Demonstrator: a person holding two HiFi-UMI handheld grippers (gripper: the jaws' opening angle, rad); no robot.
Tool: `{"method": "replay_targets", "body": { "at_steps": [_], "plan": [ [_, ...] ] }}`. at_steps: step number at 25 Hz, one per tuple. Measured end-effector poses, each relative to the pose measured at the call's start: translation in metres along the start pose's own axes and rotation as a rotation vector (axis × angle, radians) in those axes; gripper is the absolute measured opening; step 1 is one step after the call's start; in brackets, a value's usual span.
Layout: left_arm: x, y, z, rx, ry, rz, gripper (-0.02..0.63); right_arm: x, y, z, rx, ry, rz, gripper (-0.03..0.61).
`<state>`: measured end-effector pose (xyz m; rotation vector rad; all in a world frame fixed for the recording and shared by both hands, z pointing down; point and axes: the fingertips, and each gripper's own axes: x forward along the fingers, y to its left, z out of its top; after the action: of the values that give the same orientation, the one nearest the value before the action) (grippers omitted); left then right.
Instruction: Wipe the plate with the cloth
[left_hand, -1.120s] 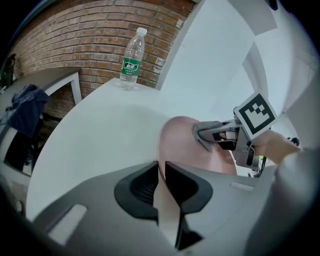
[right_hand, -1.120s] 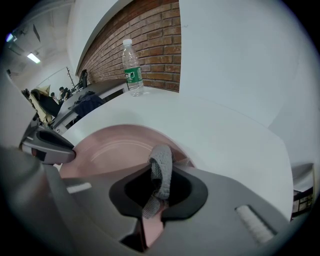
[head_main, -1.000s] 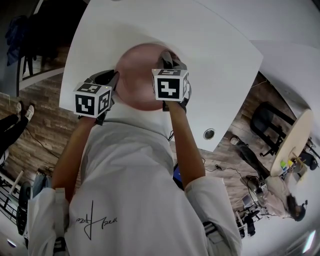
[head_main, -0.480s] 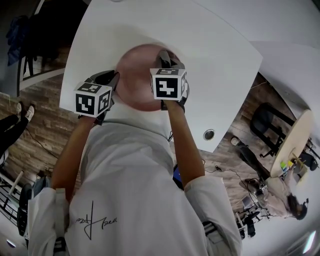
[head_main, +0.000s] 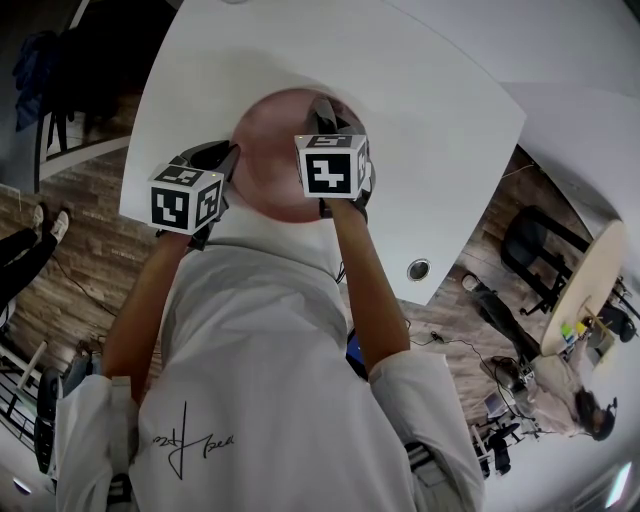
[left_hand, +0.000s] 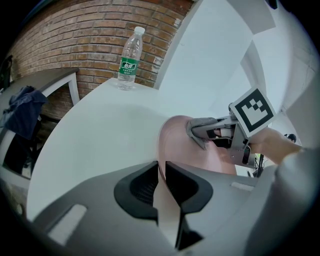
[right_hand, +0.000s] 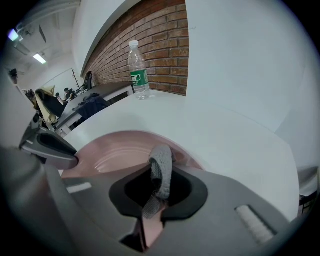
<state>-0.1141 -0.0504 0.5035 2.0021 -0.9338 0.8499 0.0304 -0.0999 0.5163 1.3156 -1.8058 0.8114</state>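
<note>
Pink plate (head_main: 272, 150) on the white counter (head_main: 430, 90), close to the counter's near edge, which runs just in front of the person. Broad bare counter is left open beyond the plate and to its right; on the left, little counter is left between the plate and the edge, past which a wooden floor (head_main: 70, 250) is seen.

The plate is round, plain and matt pink, with a shallow raised rim.

The left tongs (left_hand: 161, 181) are closed down to a narrow gap on the plate's near-left rim, which passes between the two jaws. The right tongs (right_hand: 154, 186) are closed on a grey knitted cloth (right_hand: 161, 169), folded into a loop that stands out past the jaw tips and is held over the plate's right side; whether it touches the surface cannot be told.

In the head view the cloth is hidden behind the right tongs' marker cube; it is shown plainly only in the right gripper view. Only the two gripper views show a clear water bottle (left_hand: 129, 54) with a green label, standing upright at the counter's far edge before a brick wall (right_hand: 160, 45), well apart from the plate.
</note>
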Motion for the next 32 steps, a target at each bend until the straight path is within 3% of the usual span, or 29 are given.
{"method": "replay_targets", "body": {
  "at_steps": [32],
  "plan": [
    [-0.001, 0.000, 0.001, -0.009, -0.007, 0.002, 0.061, 0.009, 0.031, 0.015, -0.047, -0.031, 0.055, 0.029]
  ]
}}
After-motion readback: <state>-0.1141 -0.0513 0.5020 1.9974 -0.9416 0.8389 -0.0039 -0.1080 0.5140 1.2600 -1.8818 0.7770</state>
